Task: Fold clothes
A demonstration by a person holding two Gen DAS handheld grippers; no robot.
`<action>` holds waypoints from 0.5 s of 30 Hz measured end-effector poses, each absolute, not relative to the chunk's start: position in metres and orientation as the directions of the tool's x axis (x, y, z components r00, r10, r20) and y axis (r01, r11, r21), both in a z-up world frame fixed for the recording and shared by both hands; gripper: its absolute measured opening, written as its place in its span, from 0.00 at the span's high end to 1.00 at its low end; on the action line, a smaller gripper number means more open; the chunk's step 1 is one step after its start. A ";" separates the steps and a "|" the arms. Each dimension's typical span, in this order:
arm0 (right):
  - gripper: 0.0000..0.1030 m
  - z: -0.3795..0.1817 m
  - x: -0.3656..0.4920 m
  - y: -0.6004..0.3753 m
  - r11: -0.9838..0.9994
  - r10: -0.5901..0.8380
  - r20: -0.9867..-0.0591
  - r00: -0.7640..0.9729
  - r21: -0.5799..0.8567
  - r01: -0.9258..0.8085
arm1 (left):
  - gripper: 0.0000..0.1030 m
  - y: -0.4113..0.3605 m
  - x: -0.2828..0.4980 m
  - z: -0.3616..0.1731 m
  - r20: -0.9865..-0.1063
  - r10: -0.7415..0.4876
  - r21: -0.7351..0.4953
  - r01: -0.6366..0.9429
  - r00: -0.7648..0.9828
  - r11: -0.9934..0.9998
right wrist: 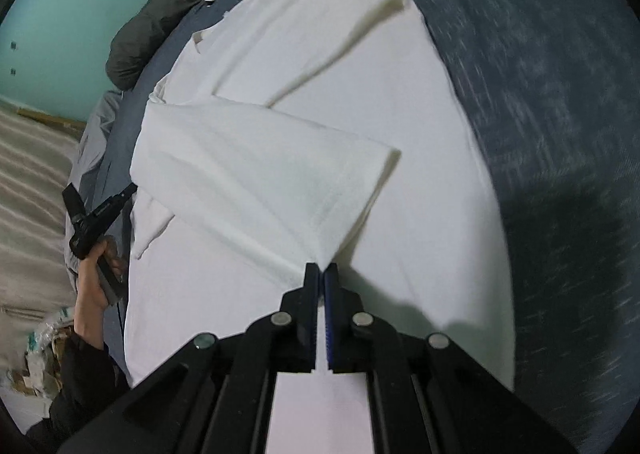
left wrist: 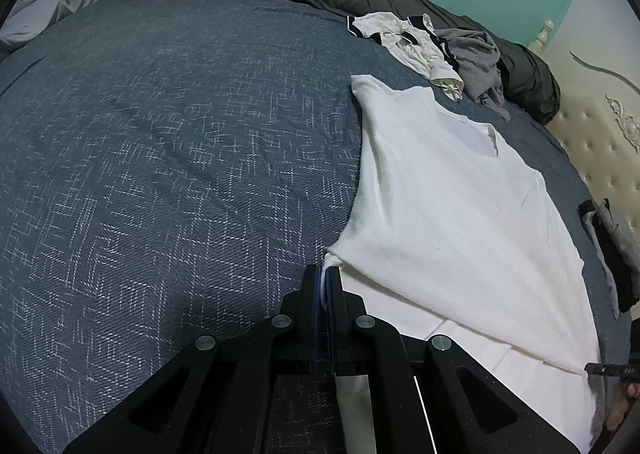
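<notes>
Both hand-held grippers [left wrist: 325,274] [right wrist: 321,272] pinching white tee [right wrist: 360,133], partly folded

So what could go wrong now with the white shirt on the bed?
Maybe three things.
1. The left gripper pinches only a thin edge of the white shirt. A quick pull could slip it free.
2. The right gripper has its jaws shut right at a folded flap's corner. Dragging there might undo that fold.
3. The loose clothes pile lies close behind the shirt, so a big sweep could tangle them.
</notes>
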State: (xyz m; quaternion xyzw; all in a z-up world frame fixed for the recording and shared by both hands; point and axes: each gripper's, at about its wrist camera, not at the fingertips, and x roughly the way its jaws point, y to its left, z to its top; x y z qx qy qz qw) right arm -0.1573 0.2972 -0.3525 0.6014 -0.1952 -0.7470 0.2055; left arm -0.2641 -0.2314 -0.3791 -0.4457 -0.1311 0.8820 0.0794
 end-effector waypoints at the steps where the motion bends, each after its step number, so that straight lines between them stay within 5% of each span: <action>1: 0.98 -0.353 -0.157 0.297 -0.840 -0.540 -0.818 -0.197 0.538 0.072 | 0.97 -0.232 -0.264 -0.379 -0.765 0.258 -0.303 -0.023 -0.590 -0.953; 7: 0.93 -0.340 -0.162 0.310 -0.836 -0.539 -0.801 -0.260 0.545 0.056 | 0.97 -0.232 -0.264 -0.380 -0.767 0.259 -0.305 -0.022 -0.587 -0.952; 11: 0.70 -0.325 -0.179 0.323 -0.852 -0.504 -0.792 -0.344 0.521 0.048 | 0.97 -0.231 -0.264 -0.379 -0.767 0.259 -0.305 -0.022 -0.586 -0.952; 15: 0.70 -0.329 -0.202 0.315 -0.885 -0.453 -0.820 -0.349 0.460 0.069 | 0.97 -0.231 -0.265 -0.379 -0.769 0.260 -0.305 -0.022 -0.585 -0.952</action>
